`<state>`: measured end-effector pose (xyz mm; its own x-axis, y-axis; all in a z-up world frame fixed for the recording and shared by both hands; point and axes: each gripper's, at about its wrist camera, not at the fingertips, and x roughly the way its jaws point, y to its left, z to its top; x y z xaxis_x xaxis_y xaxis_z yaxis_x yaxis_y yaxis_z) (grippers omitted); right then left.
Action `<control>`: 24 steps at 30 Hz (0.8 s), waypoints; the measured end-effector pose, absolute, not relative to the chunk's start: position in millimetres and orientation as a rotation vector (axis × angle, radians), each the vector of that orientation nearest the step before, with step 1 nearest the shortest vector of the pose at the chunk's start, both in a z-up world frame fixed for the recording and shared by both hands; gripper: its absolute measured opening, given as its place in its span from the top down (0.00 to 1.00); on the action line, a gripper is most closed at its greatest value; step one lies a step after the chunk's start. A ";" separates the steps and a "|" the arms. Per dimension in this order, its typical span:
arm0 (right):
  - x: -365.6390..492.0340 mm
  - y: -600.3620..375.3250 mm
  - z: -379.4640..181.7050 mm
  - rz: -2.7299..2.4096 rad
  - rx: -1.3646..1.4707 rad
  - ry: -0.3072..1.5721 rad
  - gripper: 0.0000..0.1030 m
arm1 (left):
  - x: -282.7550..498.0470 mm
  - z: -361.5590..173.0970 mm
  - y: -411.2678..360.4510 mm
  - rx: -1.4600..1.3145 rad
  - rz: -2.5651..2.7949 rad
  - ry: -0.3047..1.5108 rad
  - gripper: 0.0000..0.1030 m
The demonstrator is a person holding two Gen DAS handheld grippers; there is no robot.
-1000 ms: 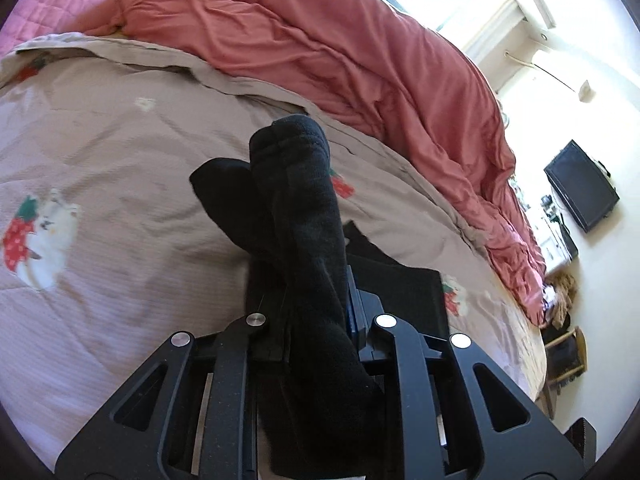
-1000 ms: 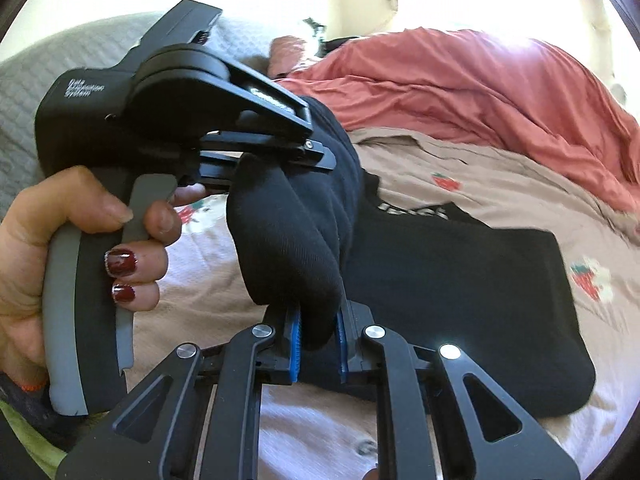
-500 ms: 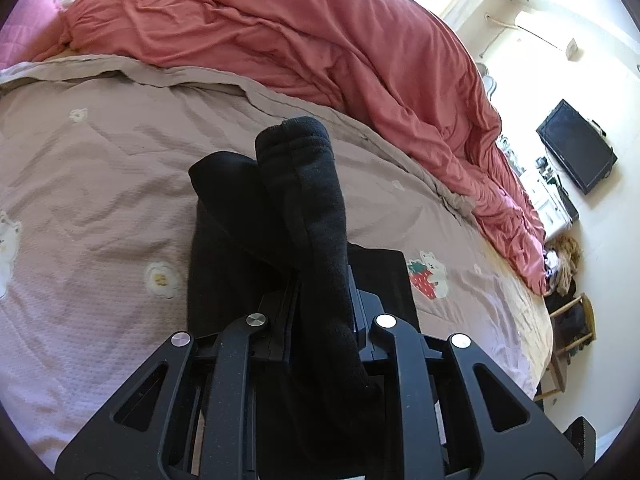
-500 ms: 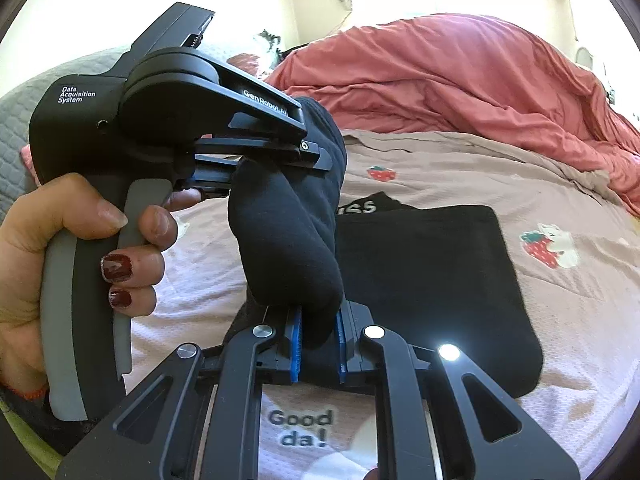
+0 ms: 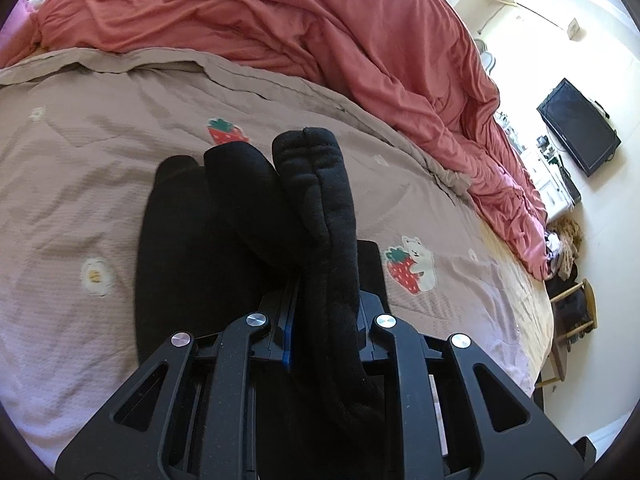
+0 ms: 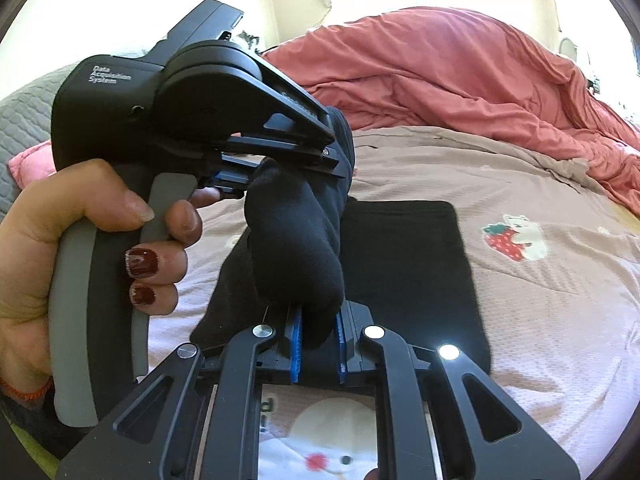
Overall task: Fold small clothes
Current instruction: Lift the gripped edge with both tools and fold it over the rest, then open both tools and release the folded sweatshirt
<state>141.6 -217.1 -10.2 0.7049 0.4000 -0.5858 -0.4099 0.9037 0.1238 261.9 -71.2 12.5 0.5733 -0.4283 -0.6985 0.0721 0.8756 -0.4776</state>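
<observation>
Garments: one black garment [image 6: 404, 264] is being held up at a folded edge, the rest lying flat on the bedspread [image 5: 80, 184].
Grippers: two; left gripper [image 5: 320, 312] and right gripper [image 6: 318, 334] are each being kept pinched on black cloth.
Room: bare bedspread is being left open right; red duvet [image 5: 320, 36] is bordering the far edge.

Readable text: one label, one stray letter

In the right wrist view, white print reading "Data Acquisition System" stands in three short lines on the black housing of the left gripper [image 6: 280, 160], at the upper left of the frame. At the bottom centre, a single dark letter "d" shows on the printed bedspread [image 6: 520, 320], seen through the frame of the near gripper. The left wrist view holds no legible writing.
</observation>
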 end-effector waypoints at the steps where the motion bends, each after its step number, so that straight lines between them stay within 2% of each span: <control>1: 142.0 -220.1 -9.9 0.445 -0.015 0.648 0.89 | 265.8 9.6 -78.2 -0.421 -0.306 0.932 0.89; 6: 150.9 -242.2 -15.7 0.396 0.026 0.688 0.89 | 281.0 -5.8 -99.0 -0.438 -0.323 0.974 0.87; 10: 155.9 -259.8 -23.1 0.362 0.063 0.709 0.89 | 284.9 -16.4 -116.7 -0.447 -0.360 0.987 0.81; 14: 159.1 -269.6 -36.1 0.340 0.088 0.748 0.89 | 282.4 -26.8 -116.5 -0.509 -0.437 1.003 0.49; 17: 163.4 -277.2 -50.4 0.338 0.145 0.789 0.89 | 268.8 -17.2 -99.2 -0.551 -0.455 0.933 0.43; 20: 164.3 -285.4 -57.1 0.342 0.218 0.800 0.88 | 249.4 -2.1 -67.1 -0.583 -0.422 0.830 0.43; 24: 164.7 -294.1 -59.3 0.348 0.318 0.812 0.88 | 224.4 -5.3 -26.1 -0.580 -0.261 0.799 0.44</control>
<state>164.7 -294.1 -59.3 0.6372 0.4193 -0.6467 -0.1792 0.8967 0.4048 224.4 -26.1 -5.3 0.6763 -0.4301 -0.5980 0.0059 0.8149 -0.5795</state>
